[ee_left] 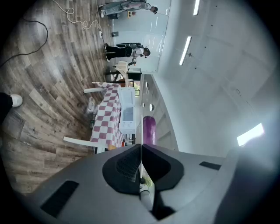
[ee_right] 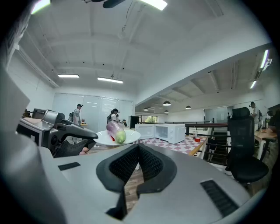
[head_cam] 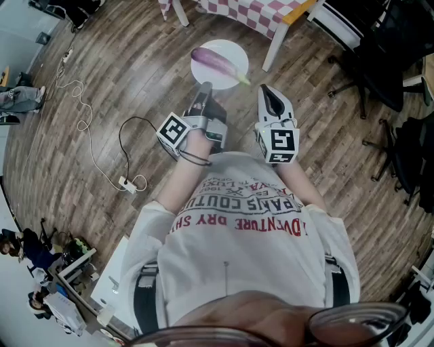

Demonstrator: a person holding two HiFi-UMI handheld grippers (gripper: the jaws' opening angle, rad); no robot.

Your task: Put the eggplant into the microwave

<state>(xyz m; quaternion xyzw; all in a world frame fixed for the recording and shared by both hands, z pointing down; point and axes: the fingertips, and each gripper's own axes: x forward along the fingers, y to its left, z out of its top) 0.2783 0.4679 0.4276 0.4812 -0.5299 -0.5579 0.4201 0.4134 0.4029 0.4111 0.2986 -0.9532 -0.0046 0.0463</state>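
Observation:
A purple eggplant (head_cam: 218, 62) with a green stem end lies on a white plate (head_cam: 203, 68) held out in front of me. My left gripper (head_cam: 204, 87) is shut on the plate's near rim. In the left gripper view the plate (ee_left: 141, 135) shows edge-on as a thin white line between the closed jaws, with the eggplant (ee_left: 149, 130) beyond. My right gripper (head_cam: 269, 91) hangs beside it, shut and empty. The right gripper view shows the plate (ee_right: 127, 136), the eggplant (ee_right: 116, 131) and white microwaves (ee_right: 170, 132) on a checkered table (ee_right: 186, 144).
The checkered table (head_cam: 254, 13) stands just past the plate, on white legs. Black office chairs (head_cam: 380, 74) crowd the right side. A cable and power strip (head_cam: 129, 183) lie on the wood floor at left. People stand far off by a glass wall (ee_right: 94, 111).

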